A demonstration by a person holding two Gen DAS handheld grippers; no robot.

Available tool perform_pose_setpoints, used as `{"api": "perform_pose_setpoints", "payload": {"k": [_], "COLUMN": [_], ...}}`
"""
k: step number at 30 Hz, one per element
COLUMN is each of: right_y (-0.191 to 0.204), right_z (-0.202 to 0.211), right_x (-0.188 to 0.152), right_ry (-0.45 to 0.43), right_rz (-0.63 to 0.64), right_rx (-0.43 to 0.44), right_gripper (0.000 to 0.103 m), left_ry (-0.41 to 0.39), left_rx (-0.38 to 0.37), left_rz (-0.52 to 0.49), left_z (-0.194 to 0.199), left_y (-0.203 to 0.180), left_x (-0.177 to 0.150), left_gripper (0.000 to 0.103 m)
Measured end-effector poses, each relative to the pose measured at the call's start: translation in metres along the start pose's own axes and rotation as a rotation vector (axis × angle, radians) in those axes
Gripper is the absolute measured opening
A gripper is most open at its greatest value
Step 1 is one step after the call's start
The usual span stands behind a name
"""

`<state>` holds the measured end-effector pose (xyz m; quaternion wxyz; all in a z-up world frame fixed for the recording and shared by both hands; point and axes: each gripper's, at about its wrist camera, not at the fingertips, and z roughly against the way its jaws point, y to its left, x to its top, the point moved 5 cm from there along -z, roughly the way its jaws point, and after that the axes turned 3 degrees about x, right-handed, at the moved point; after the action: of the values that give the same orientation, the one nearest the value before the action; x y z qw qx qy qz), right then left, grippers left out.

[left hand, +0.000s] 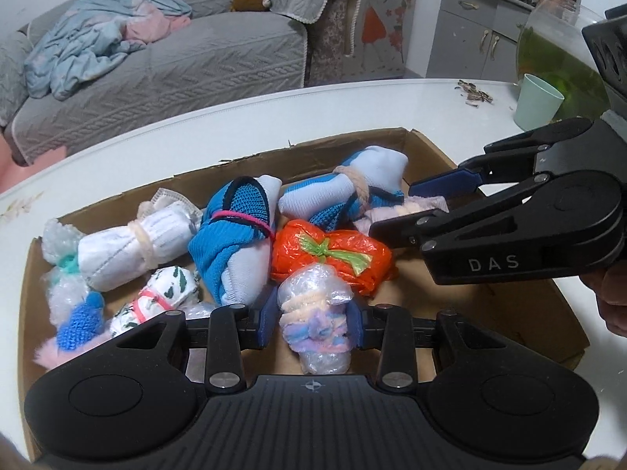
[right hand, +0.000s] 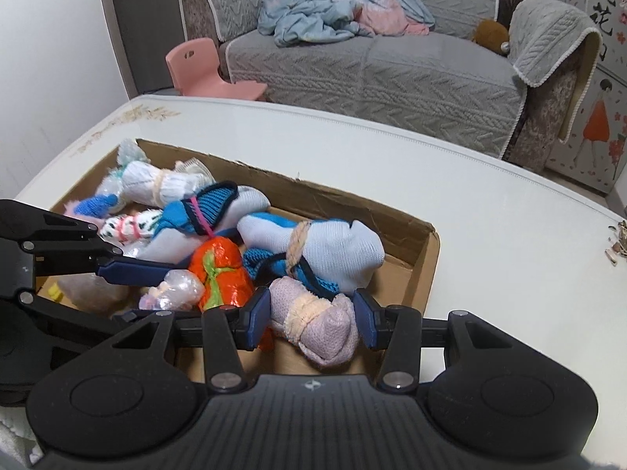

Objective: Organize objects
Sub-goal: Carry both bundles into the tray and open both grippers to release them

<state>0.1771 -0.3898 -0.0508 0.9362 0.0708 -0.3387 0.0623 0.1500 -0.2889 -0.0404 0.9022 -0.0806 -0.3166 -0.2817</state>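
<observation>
Cardboard box (left hand: 490,305) full of tied bundles (left hand: 329,254)

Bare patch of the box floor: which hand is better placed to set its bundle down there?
Right, probably. The right fingers hold the pink bundle beside the bare box floor; the left fingers, holding a plastic bundle, face the orange bundle.
</observation>
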Motion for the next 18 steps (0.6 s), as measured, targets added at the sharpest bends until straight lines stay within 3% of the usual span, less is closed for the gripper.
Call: {"api": "perform_pose_setpoints", "payload": {"k": [18], "right_y": [0.0037], "right_z": [0.0040], "right_x": [0.0063], "right_ry": [-0.004], "right_rz": [0.024], "right_rx": [0.000], "right_gripper": [0.046], "left_ry": [0.019], "left_rx": [0.009], "left_rz": [0.018], "left_z": [-0.0088], "left_y": [0.0020], "left_x": [0.0001], "left_gripper": [0.039]}}
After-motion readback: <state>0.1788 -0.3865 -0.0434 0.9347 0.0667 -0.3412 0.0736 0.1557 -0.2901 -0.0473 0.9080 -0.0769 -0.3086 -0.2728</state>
